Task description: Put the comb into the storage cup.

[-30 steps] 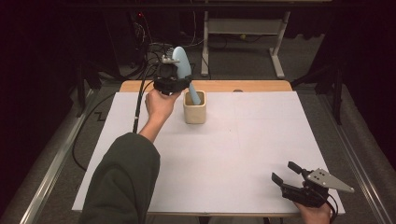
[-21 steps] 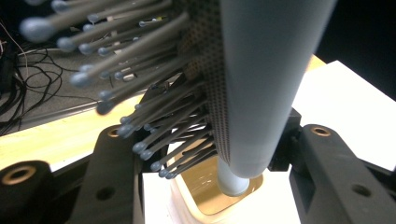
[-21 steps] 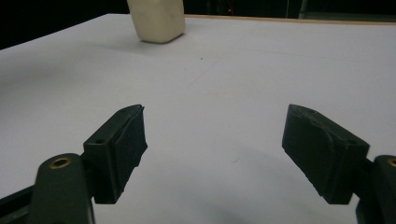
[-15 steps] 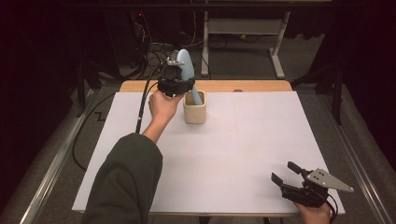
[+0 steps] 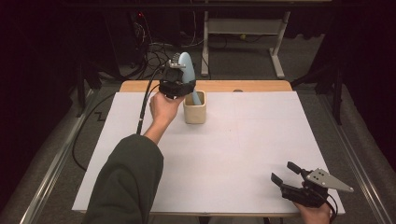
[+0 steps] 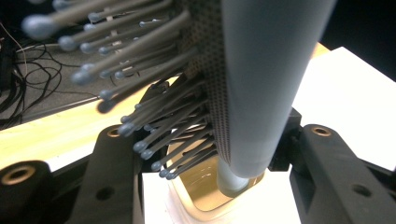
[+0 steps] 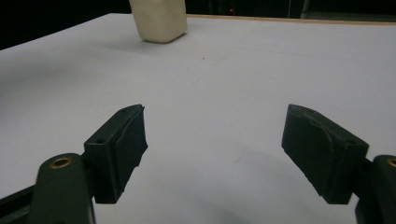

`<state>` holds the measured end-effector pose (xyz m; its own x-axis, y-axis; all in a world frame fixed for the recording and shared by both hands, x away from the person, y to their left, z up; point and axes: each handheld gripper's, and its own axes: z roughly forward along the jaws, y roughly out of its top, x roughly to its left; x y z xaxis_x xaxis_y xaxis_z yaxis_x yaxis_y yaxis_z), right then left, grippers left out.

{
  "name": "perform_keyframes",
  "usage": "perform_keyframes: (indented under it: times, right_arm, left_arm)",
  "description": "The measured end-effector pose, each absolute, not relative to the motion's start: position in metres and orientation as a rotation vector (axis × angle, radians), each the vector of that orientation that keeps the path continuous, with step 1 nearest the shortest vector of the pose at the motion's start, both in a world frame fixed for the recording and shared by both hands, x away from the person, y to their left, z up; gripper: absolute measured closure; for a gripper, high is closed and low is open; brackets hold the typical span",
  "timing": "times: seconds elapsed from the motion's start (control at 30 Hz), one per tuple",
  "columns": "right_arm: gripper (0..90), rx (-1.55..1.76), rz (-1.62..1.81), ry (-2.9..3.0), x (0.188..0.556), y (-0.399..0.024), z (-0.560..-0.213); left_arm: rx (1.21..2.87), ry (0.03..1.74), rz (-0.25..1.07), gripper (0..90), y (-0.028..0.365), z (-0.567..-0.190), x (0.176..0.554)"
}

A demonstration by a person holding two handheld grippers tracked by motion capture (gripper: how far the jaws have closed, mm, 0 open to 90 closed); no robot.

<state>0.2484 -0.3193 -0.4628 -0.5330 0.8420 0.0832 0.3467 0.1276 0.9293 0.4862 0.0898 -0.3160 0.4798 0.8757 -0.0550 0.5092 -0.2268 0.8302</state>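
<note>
Over the cream square ceramic cup [image 5: 194, 112], left gripper [image 5: 176, 87] clamps the pale-blue plastic hairbrush [image 5: 187, 74], handle inside; lower straight, then release. Right gripper [image 5: 290, 175] gapes empty, well apart.

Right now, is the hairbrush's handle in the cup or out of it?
In: the hairbrush stands handle-down inside the cream cup, its handle end inside the rim, the left tool clamping it.
</note>
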Motion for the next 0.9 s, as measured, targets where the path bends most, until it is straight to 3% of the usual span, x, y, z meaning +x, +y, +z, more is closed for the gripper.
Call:
perform_keyframes:
  times: [0.9]
  right_arm:
    - [22.9,1.133,1.408,1.95,0.248,-0.318,-0.463]
  left_arm:
    - [1.906,1.153,0.534,52.2,0.087,-0.327,0.486]
